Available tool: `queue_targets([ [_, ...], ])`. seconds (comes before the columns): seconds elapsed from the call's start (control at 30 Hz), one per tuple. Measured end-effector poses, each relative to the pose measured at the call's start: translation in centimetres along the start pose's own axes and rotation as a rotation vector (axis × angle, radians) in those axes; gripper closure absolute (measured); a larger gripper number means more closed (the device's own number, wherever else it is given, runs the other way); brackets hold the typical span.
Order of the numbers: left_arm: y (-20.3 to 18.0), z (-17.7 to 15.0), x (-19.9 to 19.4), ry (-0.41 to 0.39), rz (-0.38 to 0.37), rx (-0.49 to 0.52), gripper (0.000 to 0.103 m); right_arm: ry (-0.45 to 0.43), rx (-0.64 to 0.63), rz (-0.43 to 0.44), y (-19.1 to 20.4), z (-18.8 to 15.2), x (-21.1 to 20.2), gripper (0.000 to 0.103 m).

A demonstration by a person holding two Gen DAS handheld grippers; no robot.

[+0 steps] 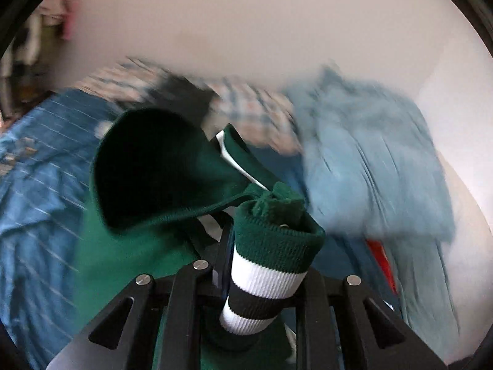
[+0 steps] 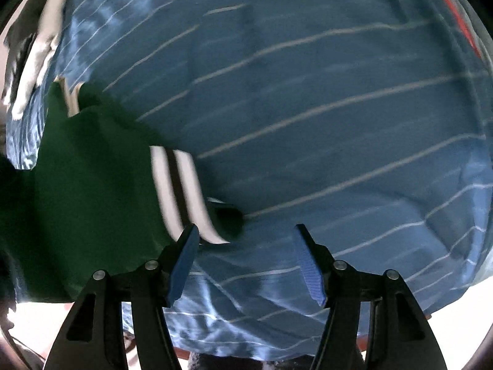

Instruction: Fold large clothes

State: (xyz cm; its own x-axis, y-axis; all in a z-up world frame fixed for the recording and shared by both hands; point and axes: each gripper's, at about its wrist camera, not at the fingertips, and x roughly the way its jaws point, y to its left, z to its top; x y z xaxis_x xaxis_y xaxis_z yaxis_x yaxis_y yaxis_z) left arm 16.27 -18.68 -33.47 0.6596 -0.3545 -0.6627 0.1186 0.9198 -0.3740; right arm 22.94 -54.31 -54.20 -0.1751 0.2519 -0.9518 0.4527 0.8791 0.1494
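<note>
A dark green garment (image 1: 160, 178) with white and black striped ribbed trim hangs from my left gripper (image 1: 265, 234), which is shut on its ribbed cuff (image 1: 271, 265). The cloth bulges up in front of the camera and hides the fingertips. In the right wrist view the same green garment (image 2: 86, 191) lies at the left on a blue cloth with thin white stripes (image 2: 308, 98), its striped cuff (image 2: 185, 197) just ahead of the left blue pad. My right gripper (image 2: 246, 240) stands open above the blue cloth with nothing between its pads.
A pale blue garment (image 1: 379, 166) is heaped at the right, a checked cloth (image 1: 246, 104) lies behind. A red strip (image 1: 382, 259) shows under the pale blue heap. The blue striped cloth (image 1: 40, 185) spreads left. A plain wall (image 1: 246, 24) rises behind.
</note>
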Motion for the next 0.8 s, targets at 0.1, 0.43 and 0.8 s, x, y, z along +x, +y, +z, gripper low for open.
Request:
queue_targets([
  [0.1, -3.6, -3.5, 4.2, 0.120, -0.037, 0.058, 0.089, -0.012, 0.043, 0.004, -2.3, 0.1, 0.0, 0.038],
  [0.43, -6.0, -11.2, 12.5, 0.463, 0.083, 0.121, 0.086, -0.011, 0.115, 0.030, -7.2, 0.6, -0.7, 0.038],
  [0.8, -4.8, -5.7, 3.4, 0.423, 0.132, 0.098, 0.014, -0.040, -0.030, 0.228, -2.9, 2.2, -8.3, 0.030],
])
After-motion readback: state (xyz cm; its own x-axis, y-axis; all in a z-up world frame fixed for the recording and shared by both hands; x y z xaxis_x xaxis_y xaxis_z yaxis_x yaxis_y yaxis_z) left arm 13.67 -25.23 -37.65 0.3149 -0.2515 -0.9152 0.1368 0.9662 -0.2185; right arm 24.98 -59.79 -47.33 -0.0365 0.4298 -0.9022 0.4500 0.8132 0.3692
